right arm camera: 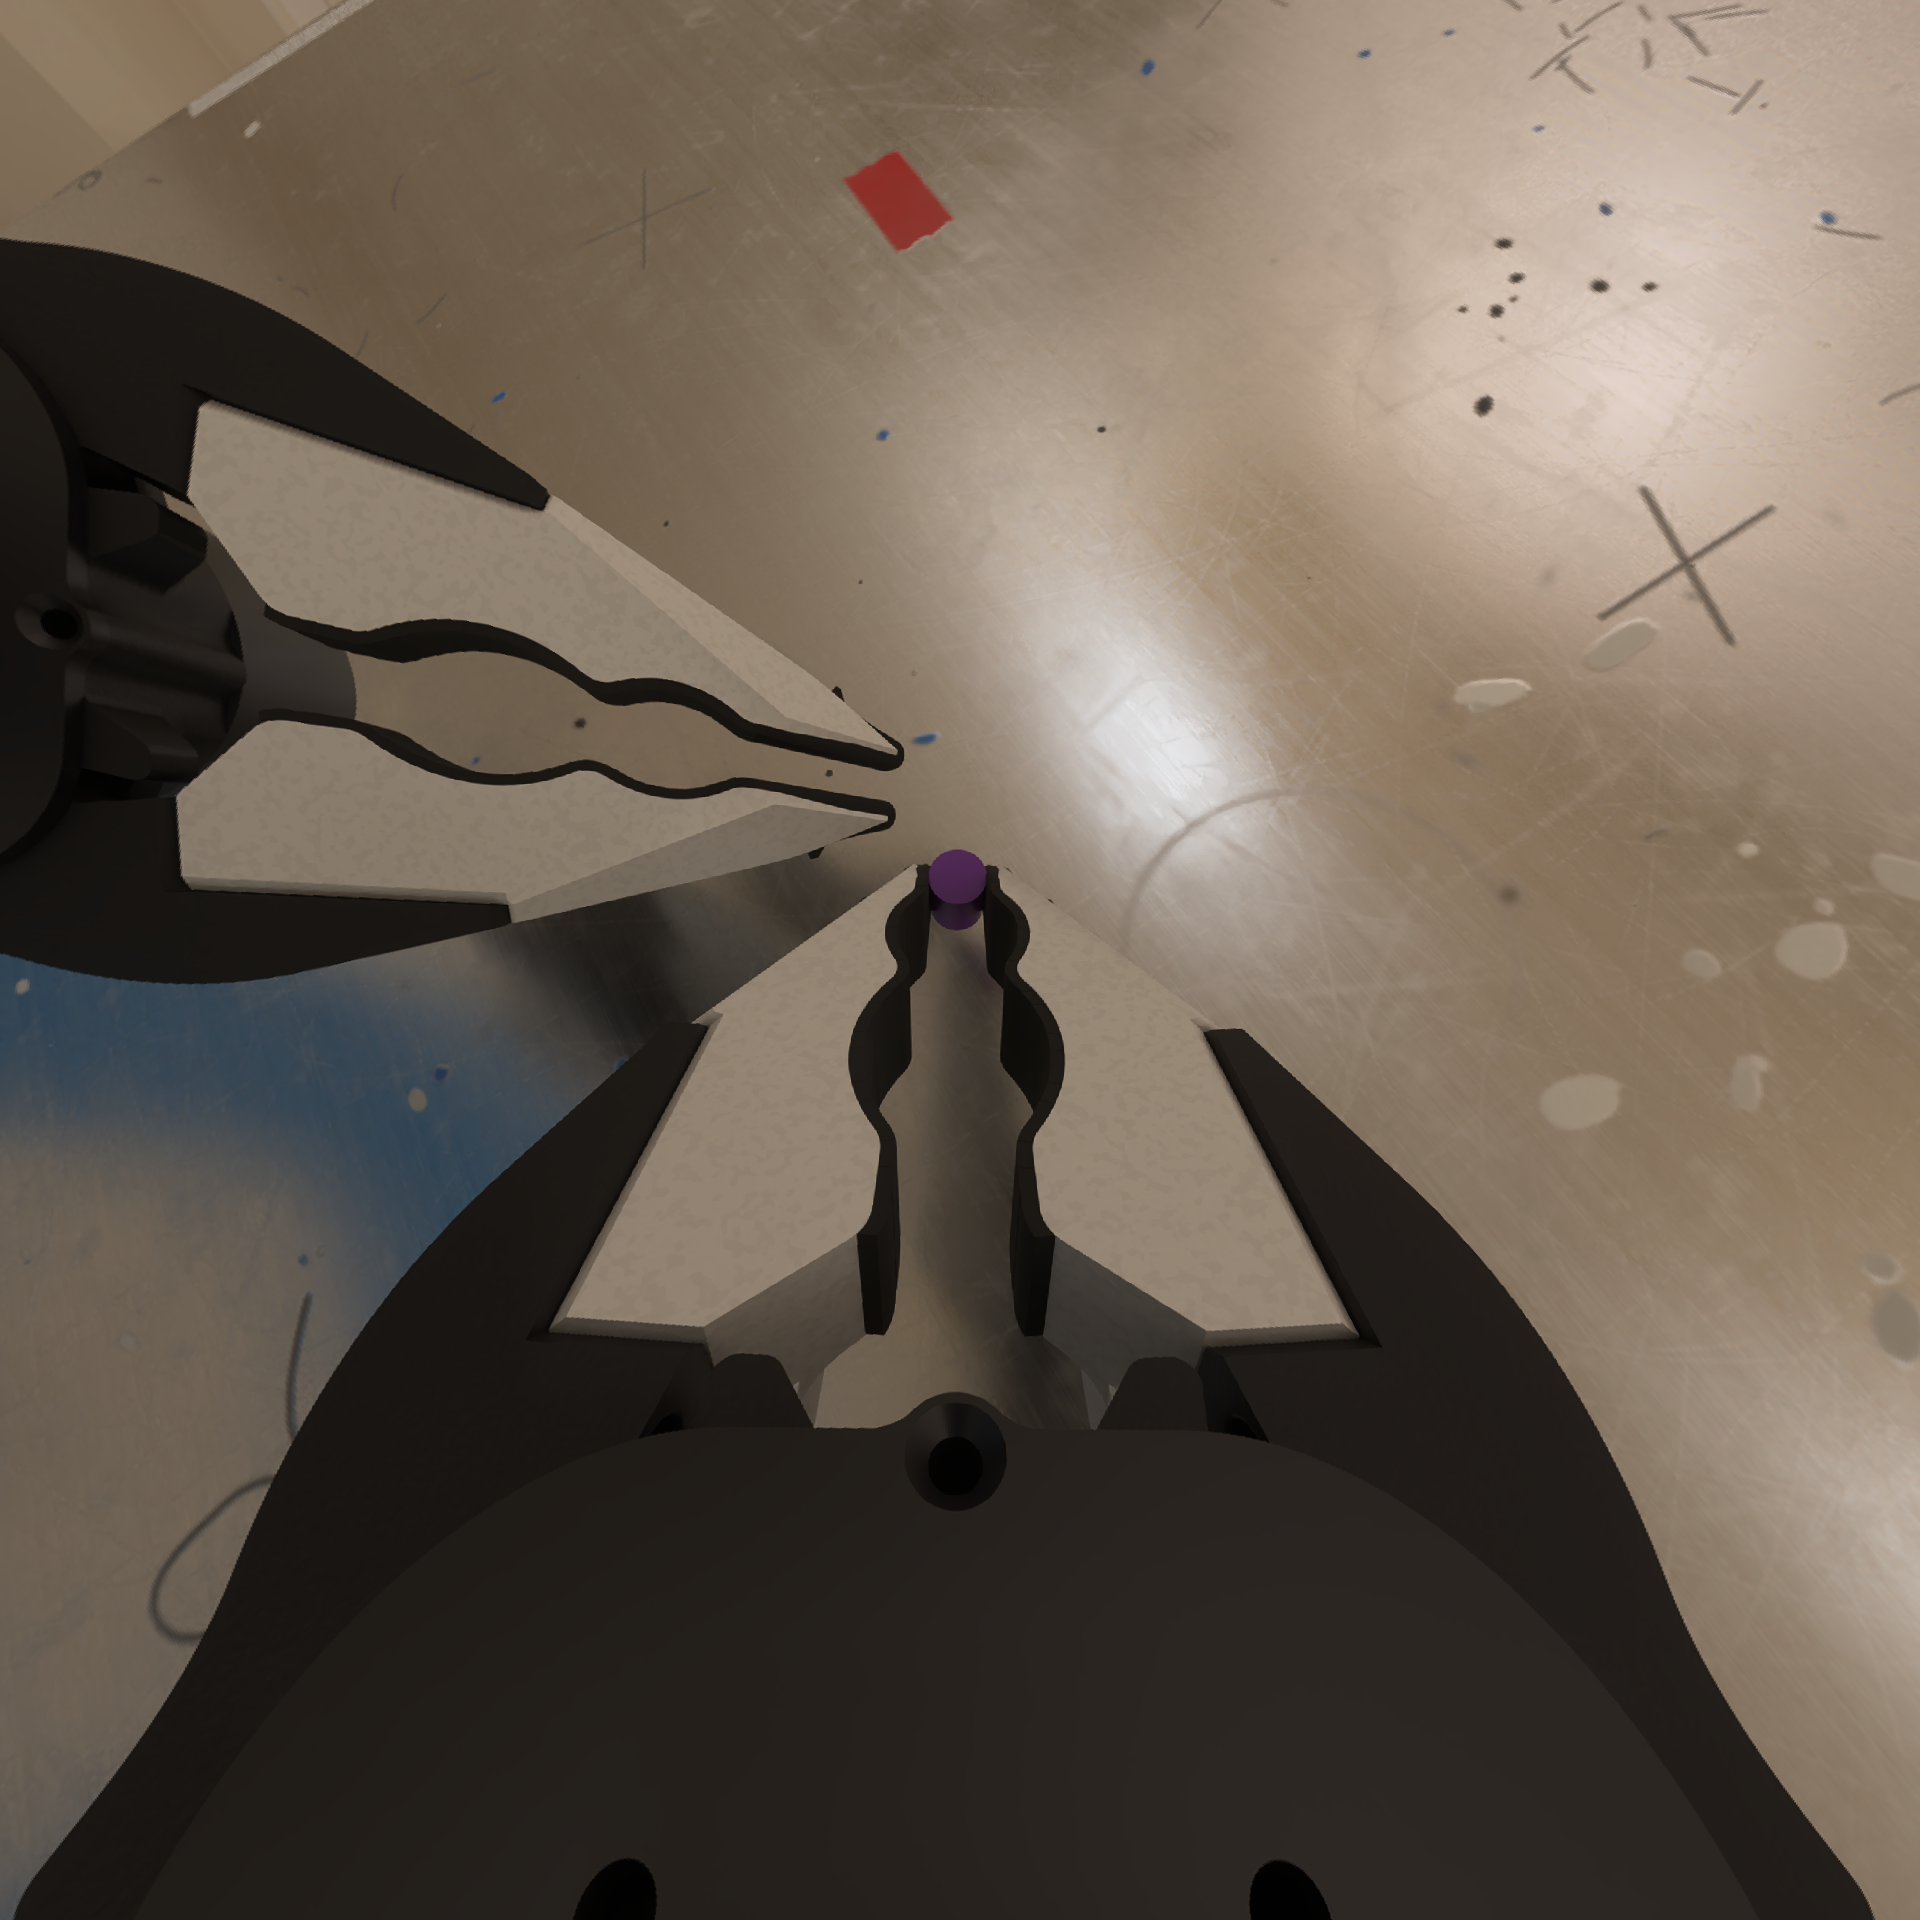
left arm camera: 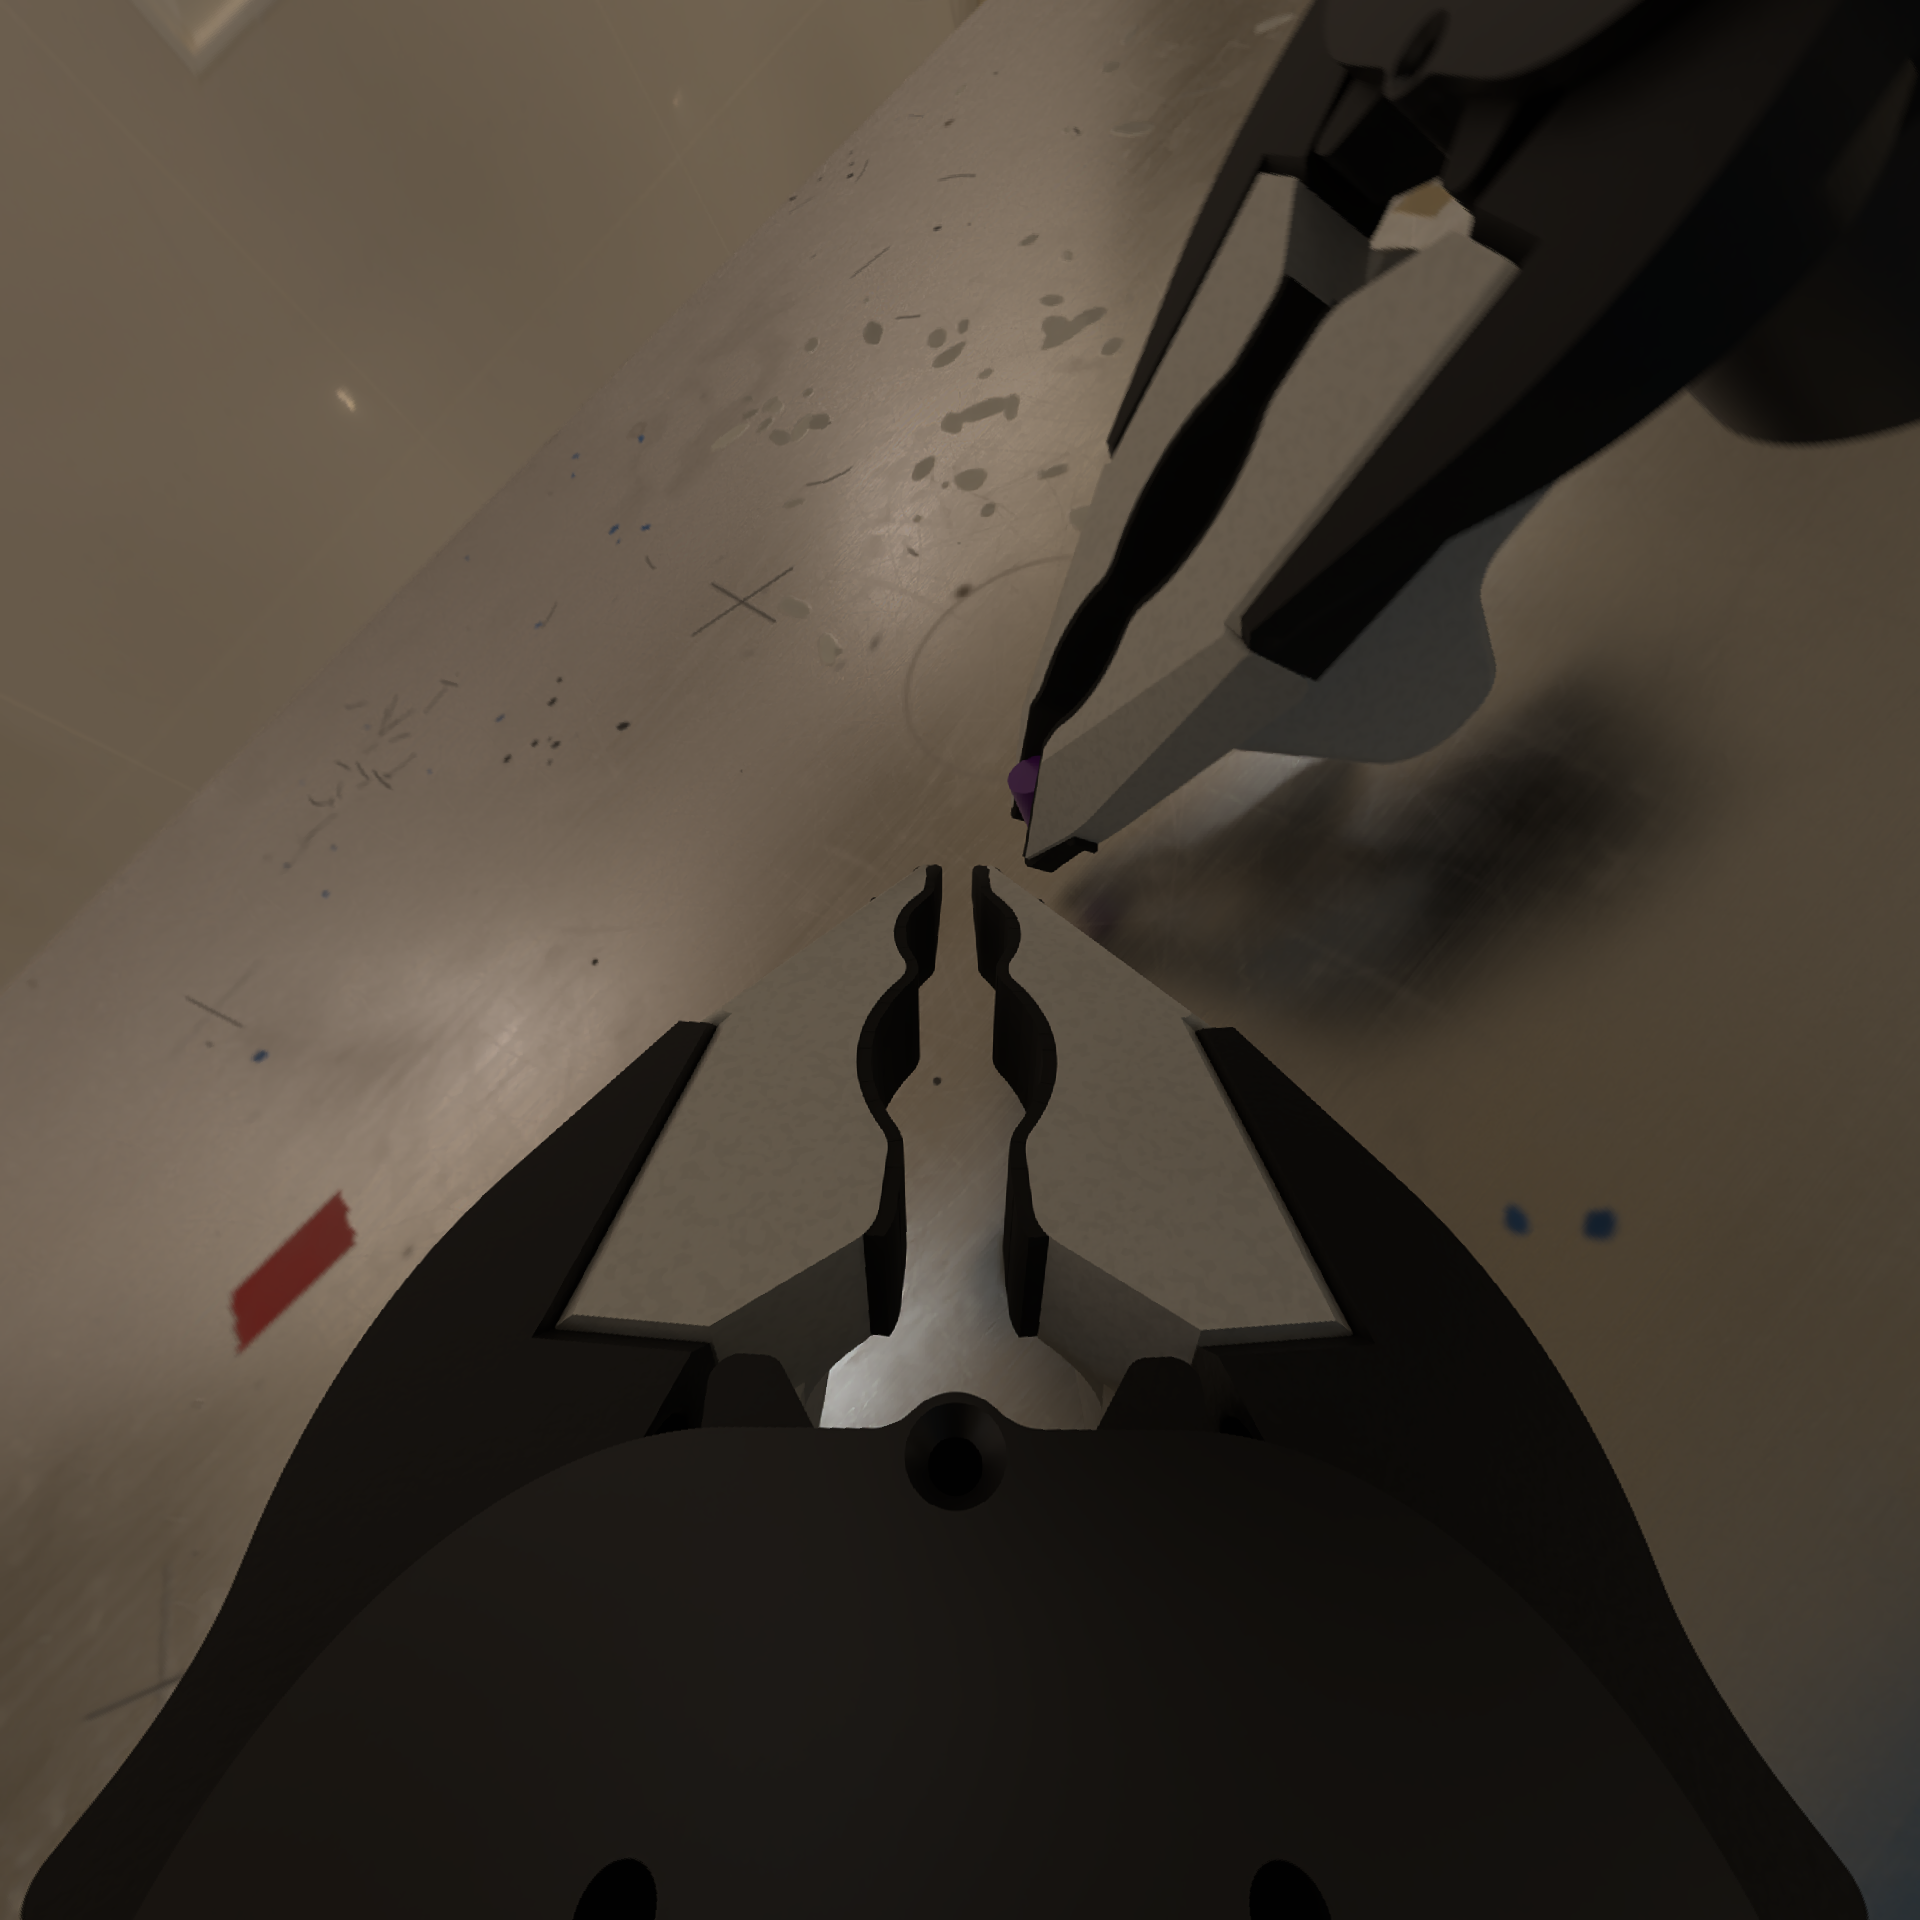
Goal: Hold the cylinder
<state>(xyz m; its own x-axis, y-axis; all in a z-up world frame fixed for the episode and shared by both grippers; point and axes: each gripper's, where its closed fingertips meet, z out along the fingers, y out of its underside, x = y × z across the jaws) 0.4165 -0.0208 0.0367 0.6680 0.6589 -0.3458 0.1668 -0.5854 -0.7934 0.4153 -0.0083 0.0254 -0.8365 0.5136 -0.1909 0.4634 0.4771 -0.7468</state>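
Observation:
A small purple cylinder (right arm camera: 956, 878) sits upright between the fingertips of my right gripper (right arm camera: 956, 883), which is shut on it just above the scuffed beige table (right arm camera: 1299, 520). In the left wrist view the right gripper (left arm camera: 1034, 821) comes in from the upper right, and only a sliver of the cylinder (left arm camera: 1023, 781) shows at its tips. My left gripper (left arm camera: 956, 878) holds nothing; its jaws are nearly together with only a thin slit between them. In the right wrist view the left gripper (right arm camera: 891, 787) points at the cylinder from the left, a short gap away.
A red tape patch (right arm camera: 899, 200) lies on the table beyond the grippers and also shows in the left wrist view (left arm camera: 294, 1273). Pen crosses, paint flecks and a blue smear (right arm camera: 187, 1060) mark the surface. A table edge (right arm camera: 260, 73) runs at the far upper left.

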